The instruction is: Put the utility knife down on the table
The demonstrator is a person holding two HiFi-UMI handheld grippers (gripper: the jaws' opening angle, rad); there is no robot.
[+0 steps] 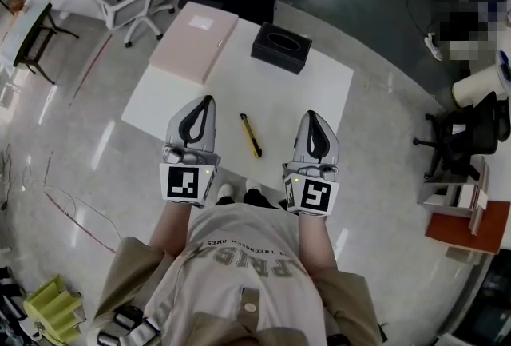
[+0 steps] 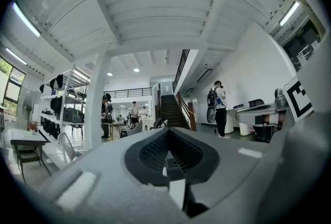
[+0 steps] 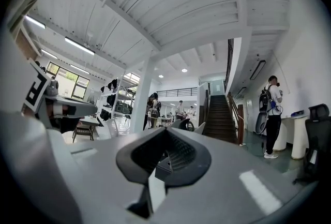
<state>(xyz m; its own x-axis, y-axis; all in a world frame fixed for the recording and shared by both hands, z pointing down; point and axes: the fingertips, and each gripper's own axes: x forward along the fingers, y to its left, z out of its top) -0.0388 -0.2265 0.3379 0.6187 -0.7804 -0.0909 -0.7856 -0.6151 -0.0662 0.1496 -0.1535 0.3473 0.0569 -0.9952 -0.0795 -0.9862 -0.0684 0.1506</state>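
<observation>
Overhead, a white tabletop stands on a glossy pale floor, with a flat pink box and a black tissue box at its far side. The yellow utility knife lies on it between the left tongs and the right tongs, touching neither. Both tongs are closed and empty.

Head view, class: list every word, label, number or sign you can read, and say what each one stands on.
"PRIS": big letters on the shirt, upside down in the picture; the last letter is unclear.
The small line of print on the shirt: too small to read.
The white label on the pink box: too small to read.
The square markers on the left tool and right tool: patterns, no words.
On the utility knife: no print readable.
</observation>
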